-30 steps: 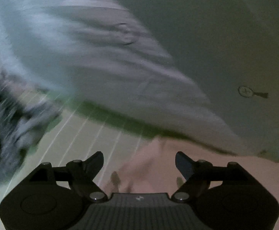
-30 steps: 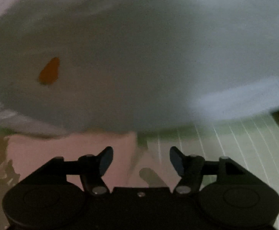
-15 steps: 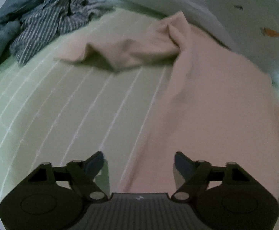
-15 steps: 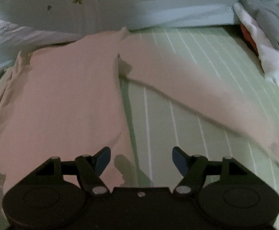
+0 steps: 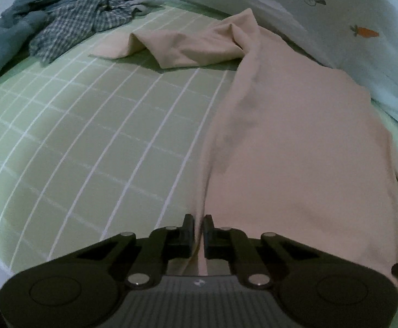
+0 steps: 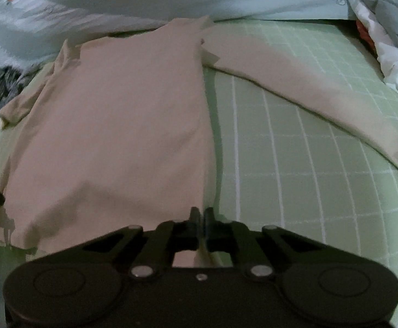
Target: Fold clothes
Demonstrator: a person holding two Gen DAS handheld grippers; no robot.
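A pale pink long-sleeved shirt (image 5: 294, 136) lies spread flat on the green checked bed sheet (image 5: 89, 136), neck end away from me. Its left sleeve (image 5: 177, 46) is crumpled near the top. My left gripper (image 5: 198, 224) is shut on the shirt's lower left hem corner. In the right wrist view the same shirt (image 6: 122, 114) fills the left half, and its right sleeve (image 6: 308, 90) stretches out over the sheet (image 6: 322, 177). My right gripper (image 6: 201, 216) is shut on the lower right hem corner.
A heap of blue checked and denim clothes (image 5: 70, 13) sits at the far left of the bed. A pale duvet with carrot prints (image 5: 363, 32) borders the far edge. White, grey and orange garments (image 6: 385, 41) are piled at the far right.
Both cameras swung down from the blurred duvet to the shirt's hem. Both grippers, open half a second ago, have shut on the hem corners.
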